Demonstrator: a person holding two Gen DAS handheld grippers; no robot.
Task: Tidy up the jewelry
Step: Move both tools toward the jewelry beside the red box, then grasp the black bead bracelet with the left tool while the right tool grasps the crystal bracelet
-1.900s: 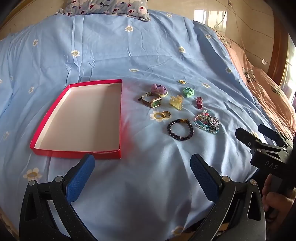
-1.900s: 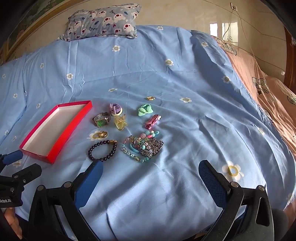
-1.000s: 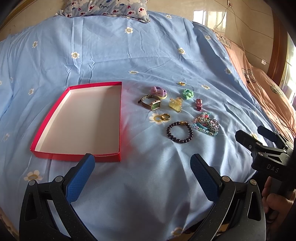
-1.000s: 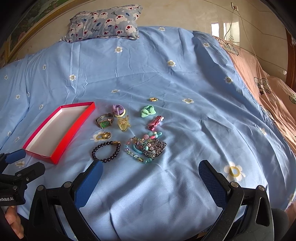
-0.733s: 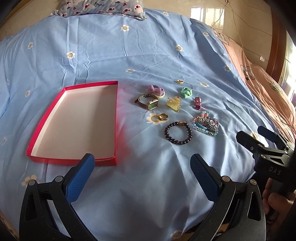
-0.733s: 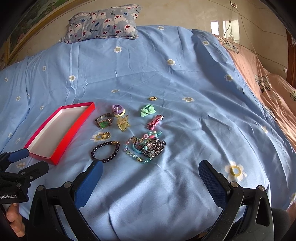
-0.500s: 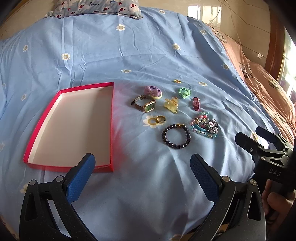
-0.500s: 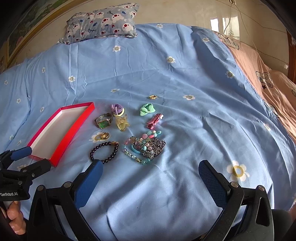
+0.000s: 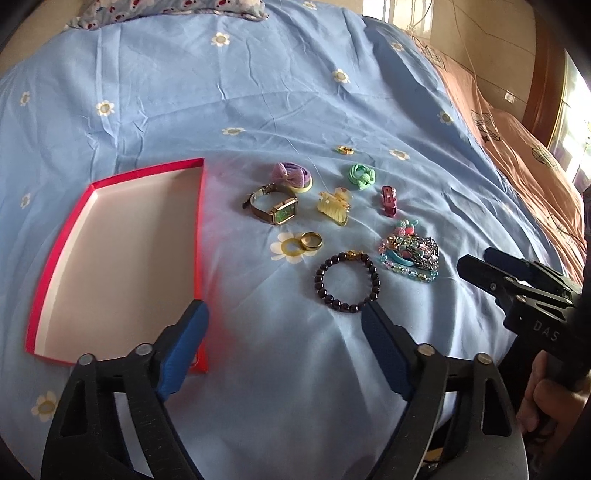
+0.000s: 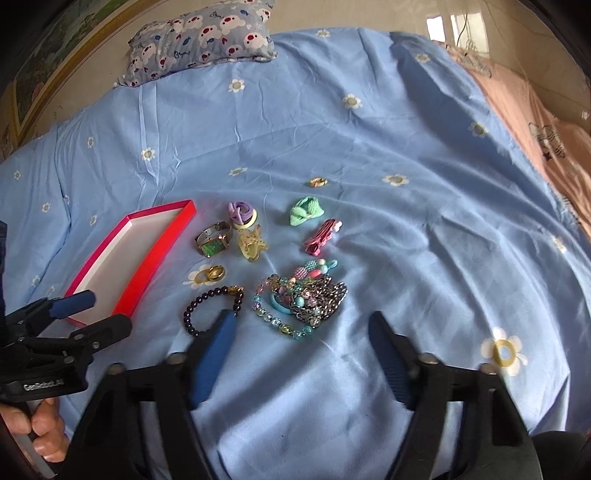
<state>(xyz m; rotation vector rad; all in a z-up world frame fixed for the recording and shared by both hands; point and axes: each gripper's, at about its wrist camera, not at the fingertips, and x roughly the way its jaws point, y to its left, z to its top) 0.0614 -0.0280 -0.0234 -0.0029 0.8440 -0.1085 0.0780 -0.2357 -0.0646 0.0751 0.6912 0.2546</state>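
My left wrist camera looks forward and down along my fingers (image 9: 192, 332), red tray (image 9: 55, 266) near at left. My right wrist camera faces same way from further right, pillow (image 10: 199, 37) far at top. Both share blue bedsheet (image 9: 258, 92), jewelry cluster, tray; each sees other gripper at frame edge.

**A bedroom at home**

A bed (image 10: 369, 147) spread with a blue daisy-print sheet fills both views. A pillow (image 10: 199, 37) printed with cartoon animals lies at its head, and a pinkish-brown quilt (image 9: 524, 155) runs along the far side. Polished floor tiles (image 9: 461, 33) gleam beyond, and a gilt picture frame (image 10: 48, 77) leans nearby.
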